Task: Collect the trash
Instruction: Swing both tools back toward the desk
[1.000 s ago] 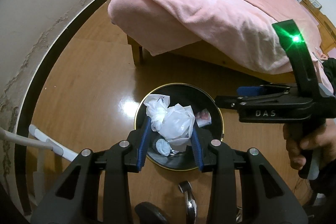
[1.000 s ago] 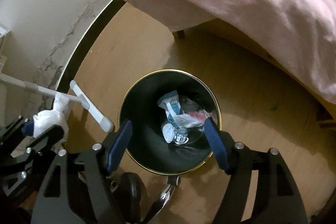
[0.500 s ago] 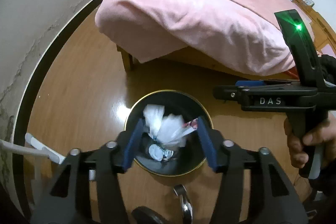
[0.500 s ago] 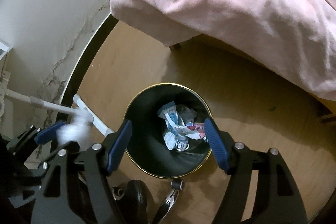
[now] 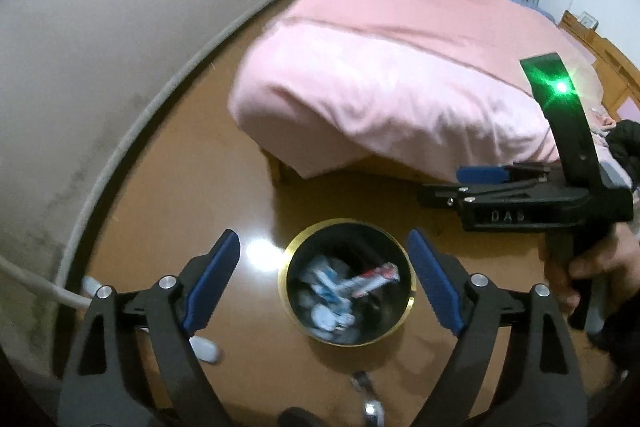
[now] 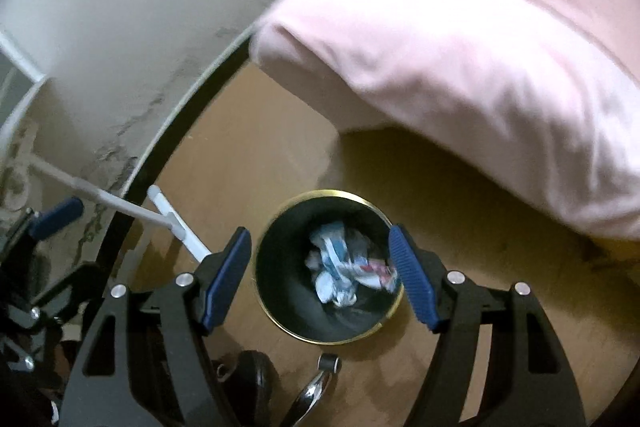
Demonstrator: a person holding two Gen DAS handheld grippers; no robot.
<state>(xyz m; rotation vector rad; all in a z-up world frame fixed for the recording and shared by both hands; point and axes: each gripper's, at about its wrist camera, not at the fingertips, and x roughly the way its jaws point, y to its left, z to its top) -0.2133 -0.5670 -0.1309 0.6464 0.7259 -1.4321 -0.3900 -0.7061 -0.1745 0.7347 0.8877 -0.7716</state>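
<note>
Below, round black bin (image 5: 347,337), brass rim, holds crumpled wrappers (image 6: 340,273); left gripper (image 5: 326,285), right gripper (image 6: 320,277) fingers spread, empty.

Left wrist: looks steeply down from above the bin (image 5: 347,281), facing the bed (image 5: 400,87).
Right wrist: looks down too, nearer the bin (image 6: 325,269), angled toward the wall (image 6: 120,7).
Shared: bin, bed corner, floor (image 5: 180,187).
</note>
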